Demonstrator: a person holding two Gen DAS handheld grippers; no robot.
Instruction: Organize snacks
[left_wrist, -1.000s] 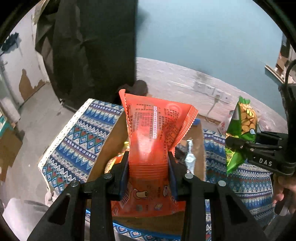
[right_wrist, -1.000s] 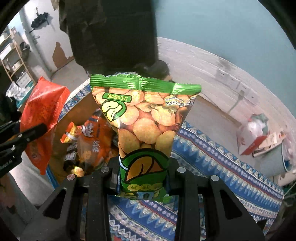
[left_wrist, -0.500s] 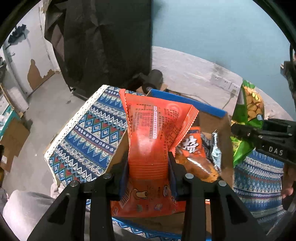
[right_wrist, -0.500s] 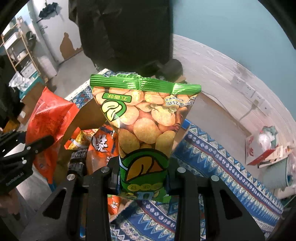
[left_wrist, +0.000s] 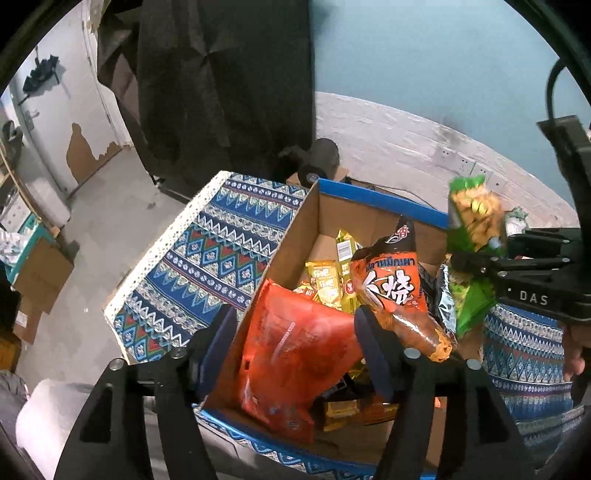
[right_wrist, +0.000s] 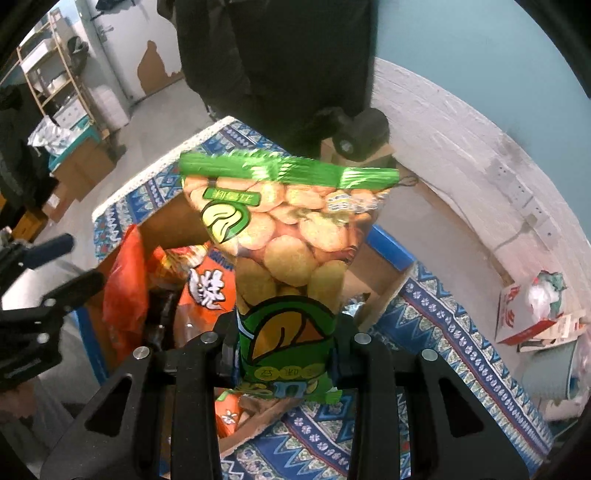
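Between parted left tongs (left_wrist: 295, 328), red packet (left_wrist: 295, 354)

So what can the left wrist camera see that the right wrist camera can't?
Only the left wrist view shows the yellow snack packets deep in the box.

Only the right wrist view shows the printed front of the green broad-bean snack bag and the red-and-white carton beyond the table.

Both show the open cardboard box with blue edges, the plain orange-red foil bag dropping in, the orange chip bag with white characters, and the blue patterned tablecloth.
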